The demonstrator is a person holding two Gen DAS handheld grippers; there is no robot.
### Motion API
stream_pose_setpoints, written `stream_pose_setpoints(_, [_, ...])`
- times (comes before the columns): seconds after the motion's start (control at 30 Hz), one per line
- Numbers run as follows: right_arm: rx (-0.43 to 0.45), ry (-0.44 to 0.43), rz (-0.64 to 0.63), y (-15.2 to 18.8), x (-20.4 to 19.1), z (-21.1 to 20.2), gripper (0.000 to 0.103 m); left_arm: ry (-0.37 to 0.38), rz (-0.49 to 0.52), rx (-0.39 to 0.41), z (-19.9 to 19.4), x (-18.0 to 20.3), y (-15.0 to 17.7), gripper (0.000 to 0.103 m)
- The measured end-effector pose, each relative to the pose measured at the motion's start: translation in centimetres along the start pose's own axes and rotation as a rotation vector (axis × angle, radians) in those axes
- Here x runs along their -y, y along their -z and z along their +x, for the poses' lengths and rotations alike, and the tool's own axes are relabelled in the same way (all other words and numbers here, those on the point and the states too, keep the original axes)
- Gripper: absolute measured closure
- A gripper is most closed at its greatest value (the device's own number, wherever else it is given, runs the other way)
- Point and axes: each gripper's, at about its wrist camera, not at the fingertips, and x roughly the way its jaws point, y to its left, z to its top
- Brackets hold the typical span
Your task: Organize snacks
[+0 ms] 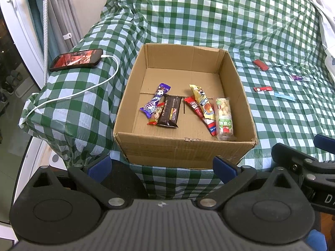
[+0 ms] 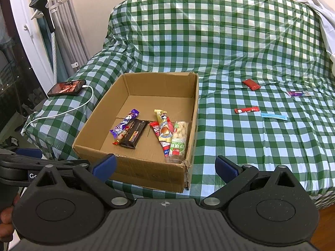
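Note:
An open cardboard box (image 1: pixel 182 146) (image 2: pixel 194 104) sits on the green checked cloth. Inside lie several snacks: a purple bar (image 1: pixel 155 100) (image 2: pixel 124 123), a dark brown bar (image 1: pixel 170 111) (image 2: pixel 134 133), a yellow bar (image 1: pixel 202 101) (image 2: pixel 163 125), a red stick (image 1: pixel 201 113) and a clear puffed-corn pack (image 1: pixel 224 119) (image 2: pixel 179 140). On the cloth to the right lie a red packet (image 1: pixel 260 64) (image 2: pixel 251 84), a red stick (image 1: pixel 262 89) (image 2: pixel 246 110), a blue stick (image 1: pixel 284 96) (image 2: pixel 273 116) and a purple packet (image 1: pixel 297 77) (image 2: pixel 298 93). My left gripper (image 1: pixel 163 165) is open and empty before the box. My right gripper (image 2: pixel 165 166) is open and empty at the box's near right corner.
A phone (image 1: pixel 76 59) (image 2: pixel 67 87) on a white charging cable (image 1: pixel 83 90) lies on the cloth left of the box. Curtains and a garment steamer (image 2: pixel 45 6) stand at the far left. White fabric (image 2: pixel 322 14) lies at the far right.

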Motion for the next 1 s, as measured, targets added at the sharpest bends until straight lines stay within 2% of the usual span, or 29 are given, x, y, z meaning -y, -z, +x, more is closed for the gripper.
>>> stream_pose_setpoints(1.0, [-0.030, 0.011, 0.036, 0.8, 0.4, 1.2, 0.003, 0.005, 0.038, -0.027, 1.2, 0.8, -0.7, 0.000])
